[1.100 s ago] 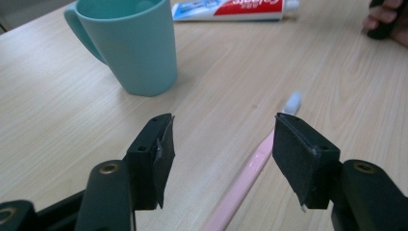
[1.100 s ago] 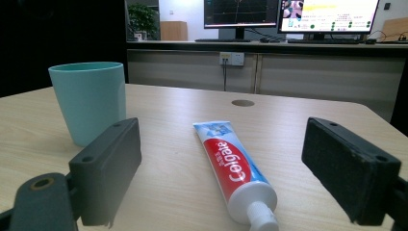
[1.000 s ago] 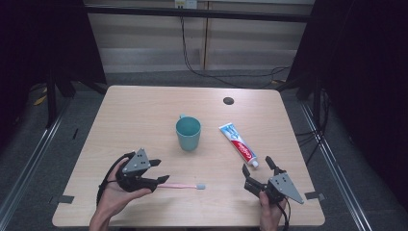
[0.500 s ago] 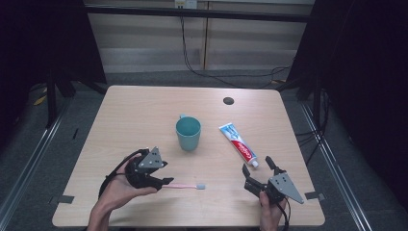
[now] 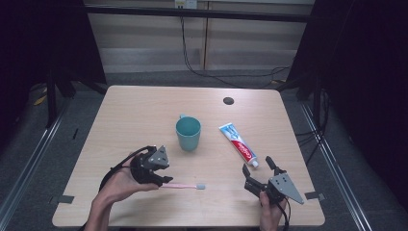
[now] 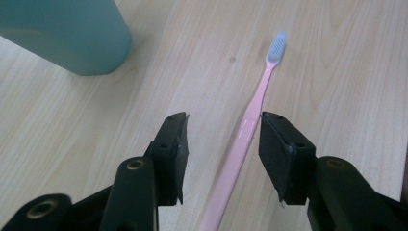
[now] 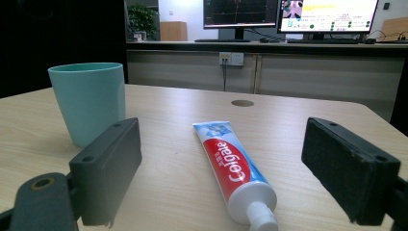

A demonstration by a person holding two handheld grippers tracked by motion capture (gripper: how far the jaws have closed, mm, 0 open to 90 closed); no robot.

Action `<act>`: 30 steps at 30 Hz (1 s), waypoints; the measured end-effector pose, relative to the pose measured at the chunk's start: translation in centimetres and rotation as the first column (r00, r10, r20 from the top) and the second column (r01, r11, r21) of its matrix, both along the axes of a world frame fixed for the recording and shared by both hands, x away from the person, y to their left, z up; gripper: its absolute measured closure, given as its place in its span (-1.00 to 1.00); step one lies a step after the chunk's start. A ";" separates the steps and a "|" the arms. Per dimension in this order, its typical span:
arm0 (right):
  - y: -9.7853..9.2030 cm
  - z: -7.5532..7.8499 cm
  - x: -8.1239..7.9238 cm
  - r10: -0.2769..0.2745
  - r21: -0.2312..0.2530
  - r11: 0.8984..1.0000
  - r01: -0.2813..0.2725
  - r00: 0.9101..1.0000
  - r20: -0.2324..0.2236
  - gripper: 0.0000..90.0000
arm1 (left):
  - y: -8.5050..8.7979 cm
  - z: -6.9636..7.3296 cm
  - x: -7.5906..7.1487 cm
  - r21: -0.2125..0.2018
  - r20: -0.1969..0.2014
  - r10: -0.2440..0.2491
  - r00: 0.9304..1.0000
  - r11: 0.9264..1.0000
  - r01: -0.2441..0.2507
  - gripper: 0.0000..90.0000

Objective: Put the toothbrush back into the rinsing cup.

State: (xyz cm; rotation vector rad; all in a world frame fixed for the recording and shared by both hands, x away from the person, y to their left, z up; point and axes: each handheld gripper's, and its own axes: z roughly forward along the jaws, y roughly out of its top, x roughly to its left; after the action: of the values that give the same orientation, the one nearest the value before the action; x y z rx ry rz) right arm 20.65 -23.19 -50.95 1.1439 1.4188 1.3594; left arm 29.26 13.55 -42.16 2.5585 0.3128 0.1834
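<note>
My left gripper (image 5: 161,180) straddles a pink toothbrush (image 5: 180,186) on the desk (image 5: 134,110).
Teal cup (image 5: 188,133) at 12 o'clock, toothpaste tube (image 5: 237,144) at 2; jaws part-open, seemingly not touching; right gripper (image 5: 256,171) wide open, empty.

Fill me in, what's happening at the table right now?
A person holds a claw in each hand. The left claw is open, straddling the handle of a pink toothbrush that lies flat on the table, not yet gripped. The right claw is open too, aimed at the capped end of the toothpaste tube, not touching it. A teal cup stands upright mid-table.
</note>
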 end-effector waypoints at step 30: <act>0.0 0.0 0.0 -0.004 0.005 1.000 0.004 1.000 -0.004 -0.71 | -3.0 -2.0 1.0 0.198 -0.078 -0.092 0.993 0.974 0.106 0.39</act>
State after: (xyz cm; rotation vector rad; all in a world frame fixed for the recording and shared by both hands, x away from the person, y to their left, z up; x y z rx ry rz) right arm 20.67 -23.23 -50.95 1.1521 1.4160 1.3592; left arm 30.26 10.55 -44.11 2.7789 0.2001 0.0945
